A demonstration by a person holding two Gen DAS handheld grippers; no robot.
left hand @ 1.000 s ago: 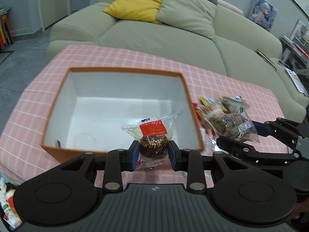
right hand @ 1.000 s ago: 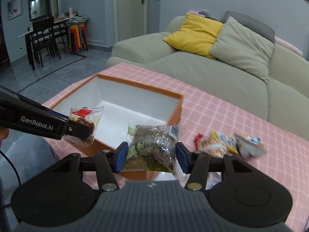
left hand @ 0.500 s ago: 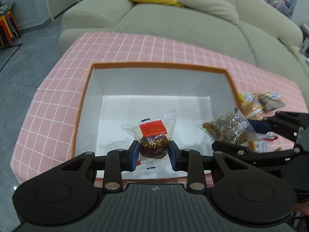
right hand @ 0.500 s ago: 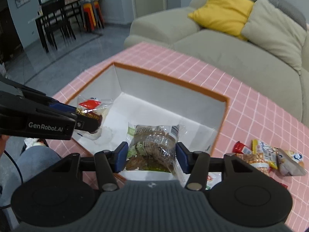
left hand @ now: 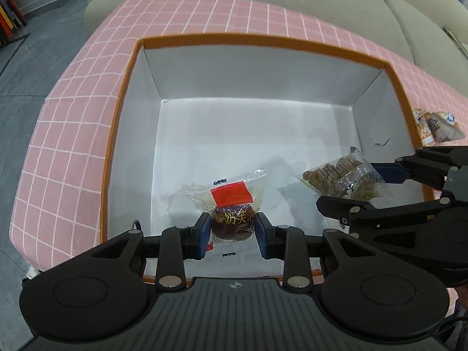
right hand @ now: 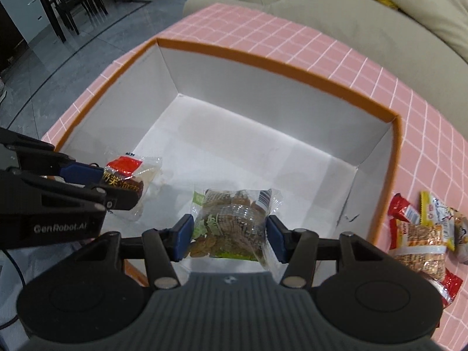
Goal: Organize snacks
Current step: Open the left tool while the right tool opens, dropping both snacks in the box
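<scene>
Orange-rimmed box (left hand: pixel 392 67) sits below both my jaws — drop target. My right gripper (right hand: pixel 231 238) is clenched on the nut pack (right hand: pixel 234 222), my left gripper (left hand: pixel 233 235) on the red-label date pack (left hand: pixel 231 204), both held over the box floor for release.

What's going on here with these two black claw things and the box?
A person is sorting snacks with a gripper in each hand. The left gripper clamps a red-labelled date packet; the right gripper clamps a clear bag of brown snacks. Both hang over the open orange-rimmed box, not yet released. More packets lie on the pink checked cloth.
</scene>
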